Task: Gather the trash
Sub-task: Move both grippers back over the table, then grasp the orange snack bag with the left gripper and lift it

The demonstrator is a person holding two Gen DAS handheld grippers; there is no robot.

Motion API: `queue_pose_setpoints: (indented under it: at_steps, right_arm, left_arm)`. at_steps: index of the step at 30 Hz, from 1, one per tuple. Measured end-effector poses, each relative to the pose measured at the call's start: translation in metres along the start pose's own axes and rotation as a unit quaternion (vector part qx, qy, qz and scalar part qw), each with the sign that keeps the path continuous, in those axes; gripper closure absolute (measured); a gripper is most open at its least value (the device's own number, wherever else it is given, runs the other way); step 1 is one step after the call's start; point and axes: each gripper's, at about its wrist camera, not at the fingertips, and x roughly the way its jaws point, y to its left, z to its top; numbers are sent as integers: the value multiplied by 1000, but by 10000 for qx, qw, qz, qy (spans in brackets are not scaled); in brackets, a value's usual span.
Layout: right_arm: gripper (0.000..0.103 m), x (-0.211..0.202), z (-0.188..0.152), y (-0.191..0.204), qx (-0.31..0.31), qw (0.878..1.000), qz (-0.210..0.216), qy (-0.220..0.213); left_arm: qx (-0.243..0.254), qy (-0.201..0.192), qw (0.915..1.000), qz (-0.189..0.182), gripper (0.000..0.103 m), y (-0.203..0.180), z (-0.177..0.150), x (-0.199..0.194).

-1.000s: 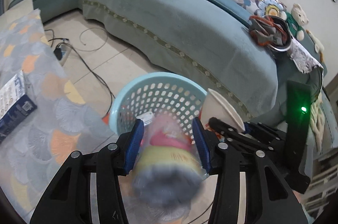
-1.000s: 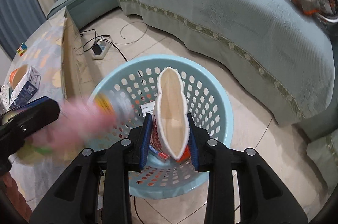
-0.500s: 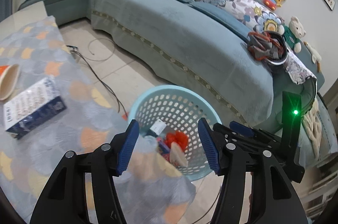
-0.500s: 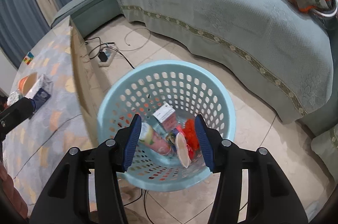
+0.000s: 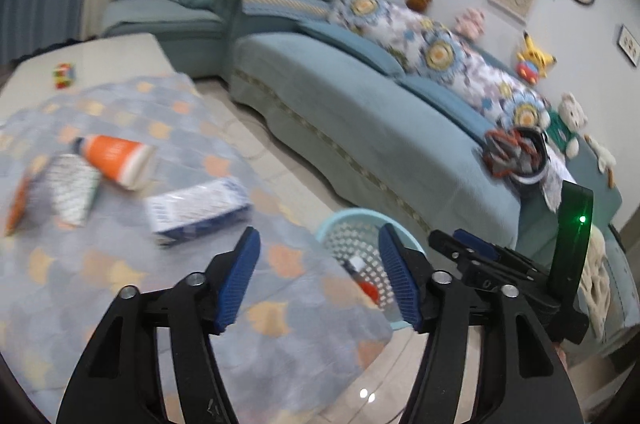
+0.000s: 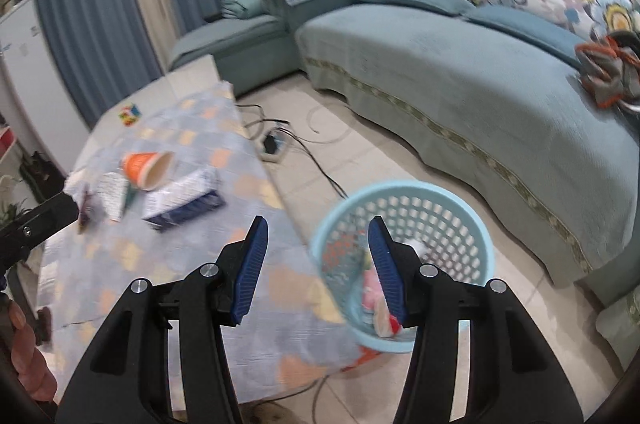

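My left gripper (image 5: pixel 318 278) is open and empty above the table's near corner. My right gripper (image 6: pixel 318 266) is open and empty, between the table and the light blue basket (image 6: pixel 452 212). The basket stands on the floor by the table and holds several pieces of trash; it also shows in the left wrist view (image 5: pixel 352 224). On the table lie an orange paper cup (image 5: pixel 116 155), a blue and white box (image 5: pixel 198 210) and a patterned white cup (image 5: pixel 72 194). The orange cup (image 6: pixel 146 166) and the box (image 6: pixel 182 204) also show in the right wrist view.
The table carries a grey patterned cloth (image 5: pixel 100 284). A small colourful cube (image 6: pixel 130 113) sits at its far end. A teal sofa (image 6: pixel 480 72) curves behind the basket. A power strip and cables (image 6: pixel 276 144) lie on the tiled floor.
Both grippers let go of their trash into the basket, opened, and have swung up and left towards the table. The cups and box have come into view.
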Motion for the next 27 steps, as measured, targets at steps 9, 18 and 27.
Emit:
queue_pose_setpoints:
  at_steps: [9,18,27]
  right_arm:
    - [48,2,14,78,-416,9980,473,12]
    - [46,62,14,150,-1044,9924,621,203]
    - [51,134,8,176,-1091,9921,585,211]
  left_arm:
    - [-829,-588,9913,835,40,100,4,-88]
    - [-961,-525,9696,2189,34,202,-1,-85]
    - [-1070,-257,9672,2289,34,268,10,-22]
